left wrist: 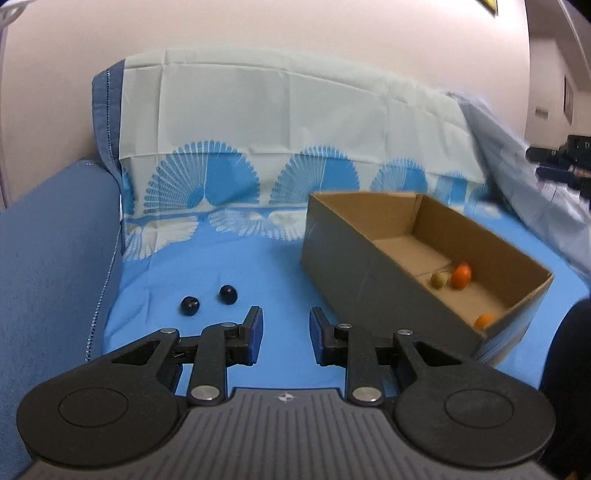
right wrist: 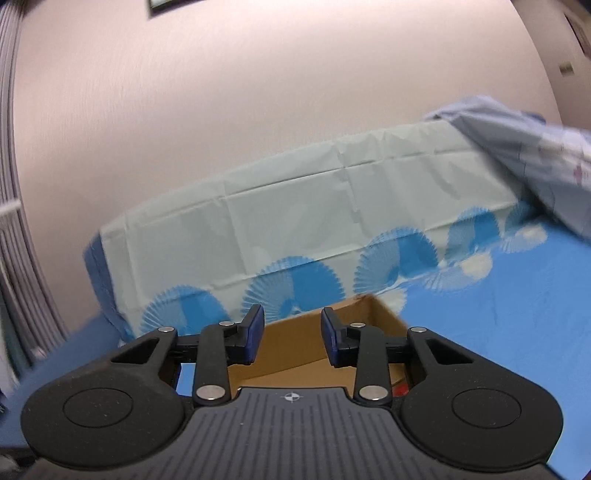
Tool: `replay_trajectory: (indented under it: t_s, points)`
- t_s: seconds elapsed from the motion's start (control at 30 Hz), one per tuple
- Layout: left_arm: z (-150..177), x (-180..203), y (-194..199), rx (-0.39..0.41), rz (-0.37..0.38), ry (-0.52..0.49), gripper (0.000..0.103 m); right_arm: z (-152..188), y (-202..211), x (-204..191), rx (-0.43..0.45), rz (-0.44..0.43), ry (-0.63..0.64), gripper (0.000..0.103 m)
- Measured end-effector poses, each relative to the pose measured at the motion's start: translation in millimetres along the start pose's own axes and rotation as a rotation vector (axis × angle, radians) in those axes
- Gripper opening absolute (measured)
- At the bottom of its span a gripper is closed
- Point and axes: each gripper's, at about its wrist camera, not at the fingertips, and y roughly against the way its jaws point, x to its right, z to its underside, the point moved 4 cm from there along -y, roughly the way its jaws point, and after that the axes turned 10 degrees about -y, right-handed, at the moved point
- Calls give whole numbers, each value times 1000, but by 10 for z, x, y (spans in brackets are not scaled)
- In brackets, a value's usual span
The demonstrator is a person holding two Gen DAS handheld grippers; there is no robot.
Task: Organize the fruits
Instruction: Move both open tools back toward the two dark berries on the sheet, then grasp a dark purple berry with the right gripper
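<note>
Both the left gripper [left wrist: 286, 334] and the right gripper [right wrist: 292, 334] have black linkages, silver rivets, blue pads, a ribbed grey base.

I found no readable text, label, brand or number in either wrist view; only a small crosshair mark [left wrist: 285, 397] stood on each gripper's ribbed body.

- You face a plain pinkish wall [left wrist: 295, 29] lit softly and evenly.
- A sofa with a blue armrest [left wrist: 48, 236] stands against it.
- A blue sheet with fan patterns [left wrist: 229, 258] covers its seat and backrest.
- A crumpled pale cloth [right wrist: 524, 155] lies at the right.
- A dark-framed picture [right wrist: 173, 5] hangs high.
</note>
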Motion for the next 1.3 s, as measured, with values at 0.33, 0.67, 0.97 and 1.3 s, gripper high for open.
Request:
replay_trajectory:
  t_s: [0.33, 0.67, 0.97, 1.3]
  points:
    - [37, -61, -94, -45, -17, 26, 31, 404, -190, -483, -142, -57, -102, 38]
    - [50, -171, -101, -54, -20, 89, 31, 991, -443, -1102, -301, -134, -26, 35]
    - [46, -427, -109, -36, -18, 236, 31, 1288, -571, -1427, -338, -166, 138, 27]
    - [98, -815, -65, -9, -202, 414, 31, 1854, -1014, -1876, -374, -204, 357, 27]
